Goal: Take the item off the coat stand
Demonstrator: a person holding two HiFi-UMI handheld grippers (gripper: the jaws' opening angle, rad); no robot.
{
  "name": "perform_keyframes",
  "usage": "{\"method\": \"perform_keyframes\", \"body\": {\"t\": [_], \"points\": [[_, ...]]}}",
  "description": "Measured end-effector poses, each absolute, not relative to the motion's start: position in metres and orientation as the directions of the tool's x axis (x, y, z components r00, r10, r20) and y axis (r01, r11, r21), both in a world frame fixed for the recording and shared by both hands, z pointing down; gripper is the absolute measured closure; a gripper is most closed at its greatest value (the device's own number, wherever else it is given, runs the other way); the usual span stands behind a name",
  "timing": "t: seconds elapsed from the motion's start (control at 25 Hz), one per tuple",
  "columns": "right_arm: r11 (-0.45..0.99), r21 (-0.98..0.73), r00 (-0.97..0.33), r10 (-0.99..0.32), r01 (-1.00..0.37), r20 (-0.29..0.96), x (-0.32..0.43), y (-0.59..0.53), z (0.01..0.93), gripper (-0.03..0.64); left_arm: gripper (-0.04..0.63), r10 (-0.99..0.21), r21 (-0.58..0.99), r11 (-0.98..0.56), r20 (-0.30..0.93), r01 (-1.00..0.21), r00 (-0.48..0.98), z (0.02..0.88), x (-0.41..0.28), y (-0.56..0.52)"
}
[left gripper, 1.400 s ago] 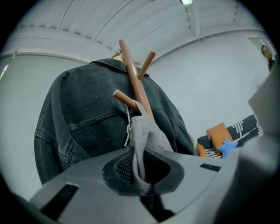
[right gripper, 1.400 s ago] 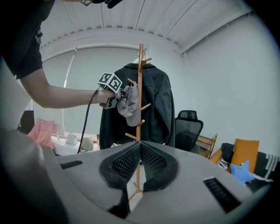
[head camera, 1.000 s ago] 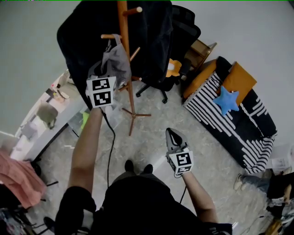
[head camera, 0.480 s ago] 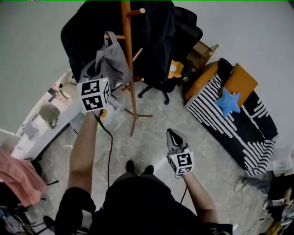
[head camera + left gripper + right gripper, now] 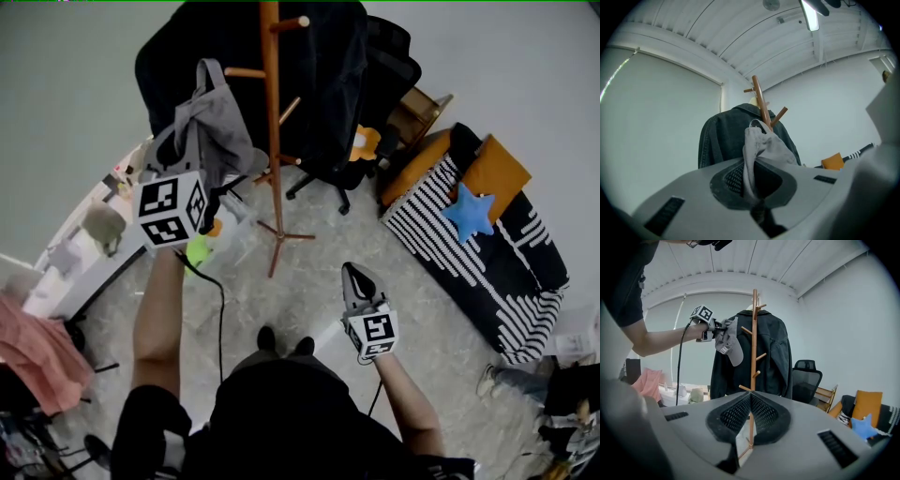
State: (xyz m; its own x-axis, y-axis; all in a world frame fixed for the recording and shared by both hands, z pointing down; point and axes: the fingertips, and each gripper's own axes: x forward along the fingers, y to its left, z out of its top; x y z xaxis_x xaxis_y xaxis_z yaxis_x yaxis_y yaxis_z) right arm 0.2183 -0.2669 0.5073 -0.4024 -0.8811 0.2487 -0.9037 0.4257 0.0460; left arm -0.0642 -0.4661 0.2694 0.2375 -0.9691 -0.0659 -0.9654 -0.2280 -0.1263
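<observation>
A grey cap (image 5: 214,131) hangs from my left gripper (image 5: 187,167), which is shut on its fabric. In the left gripper view the cap (image 5: 764,145) rises from between the closed jaws (image 5: 752,187). It is just left of the wooden coat stand (image 5: 273,141), near the tip of an upper peg. The right gripper view shows the cap (image 5: 729,343) held out beside the stand (image 5: 754,348). A dark jacket (image 5: 319,84) still hangs on the stand. My right gripper (image 5: 354,274) is low and near my body, shut with nothing in it (image 5: 749,399).
A black office chair (image 5: 384,66) and a wooden chair (image 5: 417,108) stand behind the coat stand. To the right is a striped sofa (image 5: 478,262) with a blue star cushion (image 5: 467,214). A white table (image 5: 84,258) with small items is at the left, pink cloth (image 5: 37,352) below it.
My left gripper has drawn the cap to the left and toward me, away from the stand's pole. The right gripper has stayed where it was.
</observation>
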Motion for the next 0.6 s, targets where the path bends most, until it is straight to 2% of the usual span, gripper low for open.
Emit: {"method": "perform_keyframes", "body": {"t": [0.6], "points": [[0.449,0.053,-0.425,-0.873,-0.892,0.239,0.209,-0.266,0.501,0.598,0.569,-0.965,-0.11,-0.232,-0.098,-0.966,0.243,0.266,-0.083,-0.425]]}}
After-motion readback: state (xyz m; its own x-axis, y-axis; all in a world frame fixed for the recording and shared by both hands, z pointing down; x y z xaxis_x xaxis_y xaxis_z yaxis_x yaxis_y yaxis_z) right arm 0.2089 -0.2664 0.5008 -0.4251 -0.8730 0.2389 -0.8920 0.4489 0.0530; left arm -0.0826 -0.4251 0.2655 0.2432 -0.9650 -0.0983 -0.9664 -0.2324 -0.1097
